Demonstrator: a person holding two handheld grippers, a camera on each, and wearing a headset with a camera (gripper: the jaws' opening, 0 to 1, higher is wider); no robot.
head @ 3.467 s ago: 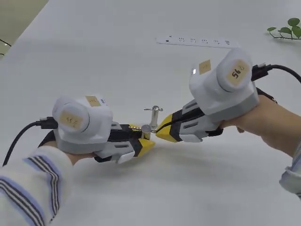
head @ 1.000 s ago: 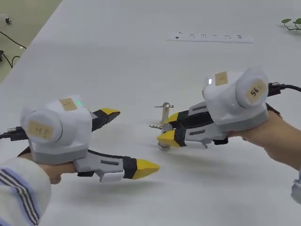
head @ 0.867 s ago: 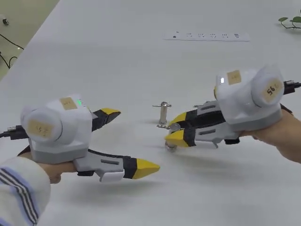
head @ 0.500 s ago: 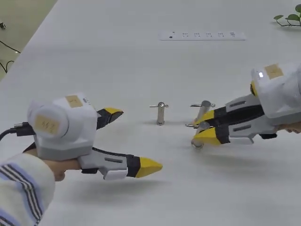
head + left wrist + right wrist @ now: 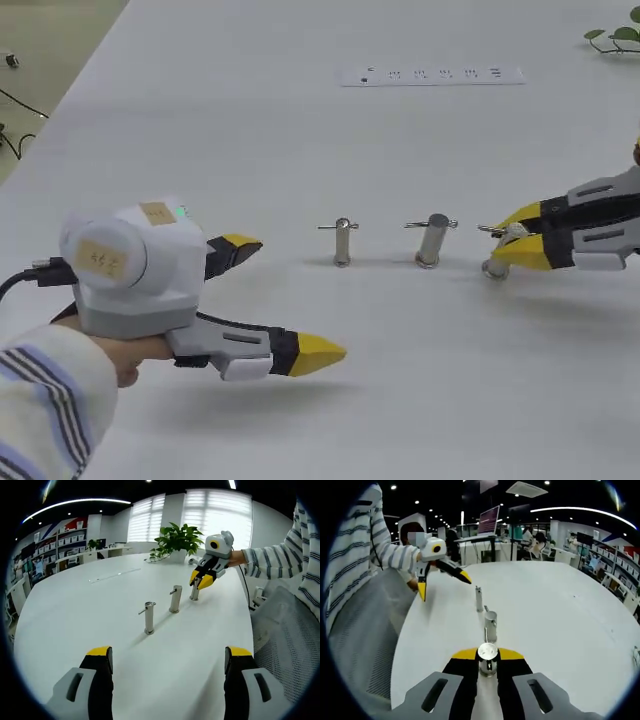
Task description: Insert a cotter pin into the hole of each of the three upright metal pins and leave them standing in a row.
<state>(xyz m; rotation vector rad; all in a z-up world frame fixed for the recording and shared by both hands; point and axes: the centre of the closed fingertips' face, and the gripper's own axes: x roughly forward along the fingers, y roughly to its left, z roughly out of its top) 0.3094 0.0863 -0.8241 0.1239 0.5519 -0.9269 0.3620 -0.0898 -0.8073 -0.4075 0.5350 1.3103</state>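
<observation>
The right gripper (image 5: 512, 236), at the head view's right edge, is clamped on the third metal pin (image 5: 496, 266), which ends the row beside the middle pin (image 5: 431, 241) and left pin (image 5: 342, 243). The left gripper (image 5: 290, 297) hovers with jaws wide apart, well short of the row; bare white table (image 5: 300, 130) runs from the pins to the far power strip (image 5: 432, 75).

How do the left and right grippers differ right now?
The left gripper is open and holds nothing; the right gripper is shut on the end pin. The left gripper hangs apart from the row, to one side of the first pin; the right gripper is at the row's other end. Both have yellow-tipped jaws.
</observation>
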